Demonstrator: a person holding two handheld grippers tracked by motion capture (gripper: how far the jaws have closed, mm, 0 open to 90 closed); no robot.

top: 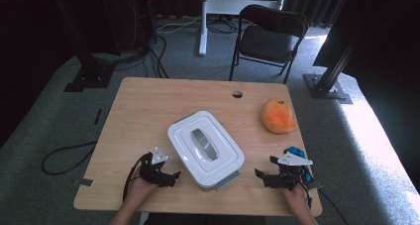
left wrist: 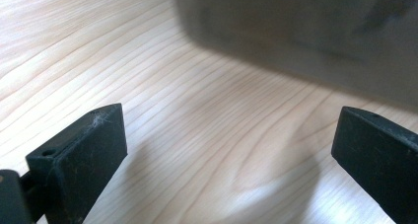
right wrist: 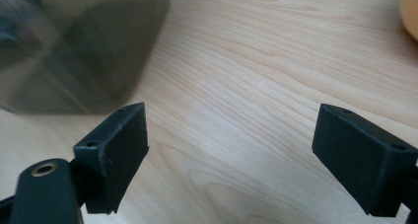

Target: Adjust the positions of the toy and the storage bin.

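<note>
A white lidded box (top: 205,148) with a grey handle on top lies at the middle of the wooden table (top: 148,106). My left gripper (top: 173,178) rests on the table just left of the box's near corner, jaws wide open and nothing between them (left wrist: 229,150); the box's dark side (left wrist: 305,31) looms close ahead. My right gripper (top: 261,176) sits to the right of the box, also open and empty (right wrist: 230,145), with the box wall (right wrist: 74,46) at its upper left. An orange soft toy (top: 279,116) lies at the table's right side.
A grey latch tab (top: 227,180) sticks out of the box's near end. A cable hole (top: 237,93) is near the table's far edge. Beyond the table stand a black folding chair (top: 270,36) and dark frame posts. The orange toy's edge (right wrist: 409,12) shows at top right.
</note>
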